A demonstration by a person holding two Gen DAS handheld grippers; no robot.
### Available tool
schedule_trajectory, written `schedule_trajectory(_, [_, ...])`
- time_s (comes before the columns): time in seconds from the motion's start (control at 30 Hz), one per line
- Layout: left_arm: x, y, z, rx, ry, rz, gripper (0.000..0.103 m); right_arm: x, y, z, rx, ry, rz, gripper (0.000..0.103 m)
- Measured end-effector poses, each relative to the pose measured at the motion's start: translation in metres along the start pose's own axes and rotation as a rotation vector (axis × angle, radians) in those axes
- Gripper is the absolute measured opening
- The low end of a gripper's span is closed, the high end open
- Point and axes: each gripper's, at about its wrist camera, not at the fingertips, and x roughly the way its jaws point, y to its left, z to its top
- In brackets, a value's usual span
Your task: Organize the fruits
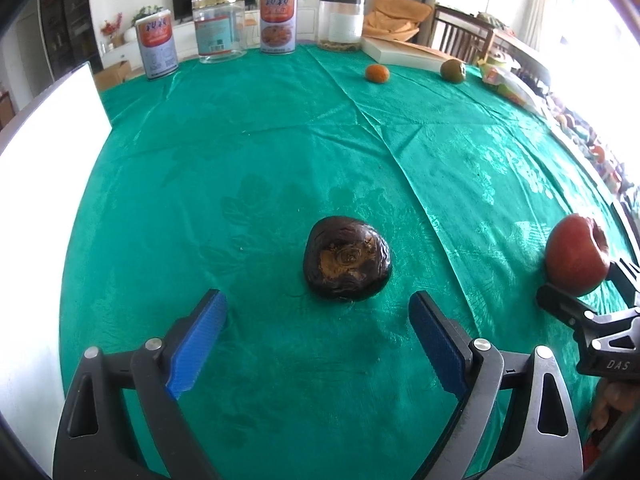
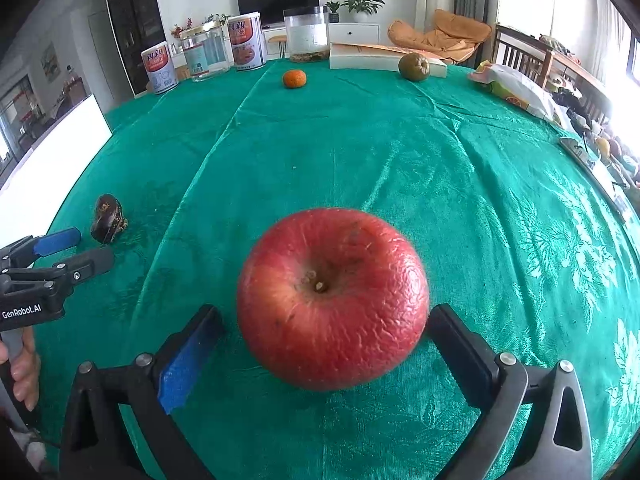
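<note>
Right tool (image 2: 324, 344) spread wide, pads clear of red apple (image 2: 332, 298); apple sits on green surface (image 2: 400, 160) between jaws, stem up. Left tool (image 1: 316, 340) spread, empty, dark wrinkled fruit (image 1: 347, 259) dead ahead, just beyond tips. Orange (image 2: 294, 79) and green fruit (image 2: 414, 67) far across, nearer right hand.

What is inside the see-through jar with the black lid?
The jar looks mostly empty, with a thin brownish layer at the bottom. Its white label covers part of the inside, and what the layer is cannot be told.
</note>
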Motion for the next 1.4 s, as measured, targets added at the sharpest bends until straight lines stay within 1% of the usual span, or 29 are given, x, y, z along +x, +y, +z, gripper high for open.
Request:
schedule_trajectory(0.1, [-0.001, -0.006, 0.006, 0.003, -0.021, -0.004, 0.092, -0.014, -0.005, 0.001, 0.027, -0.067, 0.013, 0.102])
schedule_trajectory(0.13, [0.001, -0.008, 0.007, 0.012, -0.018, 0.007, 0.088, -0.02, -0.005, 0.003, 0.028, -0.086, 0.02, 0.102])
schedule_trajectory(0.17, [0.003, -0.009, 0.008, 0.02, -0.01, 0.017, 0.068, -0.022, -0.005, 0.005, 0.022, -0.091, 0.03, 0.102])
schedule_trajectory(0.2, [0.006, -0.01, 0.009, 0.028, 0.006, 0.015, 0.051, -0.023, -0.003, 0.008, 0.005, -0.081, 0.028, 0.102])
schedule_trajectory(0.23, [0.005, -0.01, 0.01, 0.038, -0.007, 0.027, 0.045, -0.021, 0.0, 0.012, -0.021, -0.058, 0.02, 0.102])
schedule_trajectory(0.27, [0.005, -0.01, 0.01, 0.038, 0.001, 0.03, 0.038, -0.02, 0.003, 0.015, -0.051, -0.037, 0.011, 0.102])
schedule_trajectory(0.33, [0.002, -0.005, 0.011, 0.009, 0.009, 0.0, 0.036, -0.019, 0.009, 0.023, -0.1, -0.009, -0.007, 0.102])
schedule_trajectory(0.37, [-0.001, -0.002, 0.011, -0.006, 0.008, -0.008, 0.036, -0.016, 0.01, 0.027, -0.109, 0.021, -0.019, 0.102])
schedule_trajectory(0.4, [-0.005, -0.001, 0.01, -0.016, 0.004, -0.01, 0.036, -0.012, 0.009, 0.031, -0.104, 0.055, -0.03, 0.095])
schedule_trajectory(0.43, [-0.009, 0.0, 0.009, -0.023, 0.001, -0.012, 0.036, -0.01, 0.007, 0.034, -0.093, 0.081, -0.02, 0.089])
schedule_trajectory(0.47, [-0.014, 0.002, 0.008, -0.031, -0.003, -0.02, 0.036, -0.007, 0.004, 0.035, -0.087, 0.11, -0.008, 0.078])
schedule_trajectory(0.5, [-0.019, 0.003, 0.008, -0.04, -0.005, -0.031, 0.036, -0.003, 0.004, 0.036, -0.083, 0.139, 0.009, 0.07])
schedule_trajectory(0.53, [-0.025, 0.004, 0.007, -0.05, -0.006, -0.043, 0.036, 0.0, 0.004, 0.037, -0.08, 0.161, 0.007, 0.07])
schedule_trajectory(0.6, [-0.038, 0.006, 0.005, -0.075, -0.006, -0.071, 0.036, 0.0, 0.004, 0.036, -0.062, 0.176, 0.006, 0.069])
schedule_trajectory(0.63, [-0.046, 0.007, 0.004, -0.09, -0.007, -0.093, 0.036, -0.002, 0.003, 0.034, -0.04, 0.178, 0.023, 0.069])
schedule_trajectory(0.73, [-0.078, 0.01, 0.002, -0.126, -0.019, -0.168, 0.036, -0.022, 0.006, 0.028, 0.036, 0.147, 0.113, 0.069])
schedule_trajectory(0.8, [-0.105, 0.013, 0.001, -0.143, -0.041, -0.22, 0.036, -0.039, 0.019, 0.029, 0.047, 0.126, 0.18, 0.069])
schedule_trajectory(0.9, [-0.147, 0.022, -0.001, -0.169, -0.076, -0.301, 0.036, -0.068, 0.052, 0.037, 0.009, 0.103, 0.273, 0.069])
schedule_trajectory(0.97, [-0.177, 0.035, -0.003, -0.191, -0.105, -0.34, 0.036, -0.088, 0.081, 0.045, -0.031, 0.084, 0.338, 0.069])
schedule_trajectory(1.03, [-0.206, 0.058, -0.007, -0.229, -0.127, -0.373, 0.036, -0.105, 0.115, 0.051, -0.077, 0.068, 0.402, 0.069])
schedule_trajectory(1.1, [-0.234, 0.089, -0.011, -0.279, -0.148, -0.392, 0.036, -0.12, 0.151, 0.056, -0.132, 0.058, 0.468, 0.069])
schedule_trajectory(1.17, [-0.256, 0.124, -0.014, -0.324, -0.169, -0.377, 0.036, -0.131, 0.192, 0.061, -0.198, 0.057, 0.531, 0.069])
schedule_trajectory(1.23, [-0.27, 0.161, -0.017, -0.353, -0.176, -0.318, 0.036, -0.138, 0.234, 0.064, -0.268, 0.063, 0.589, 0.069])
schedule_trajectory(1.27, [-0.273, 0.181, -0.018, -0.368, -0.173, -0.274, 0.036, -0.139, 0.256, 0.066, -0.3, 0.074, 0.617, 0.069])
schedule_trajectory(1.33, [-0.269, 0.219, -0.02, -0.397, -0.155, -0.157, 0.036, -0.138, 0.299, 0.07, -0.362, 0.099, 0.661, 0.069])
schedule_trajectory(1.4, [-0.253, 0.256, -0.022, -0.425, -0.119, -0.048, 0.036, -0.135, 0.339, 0.072, -0.432, 0.105, 0.672, 0.069])
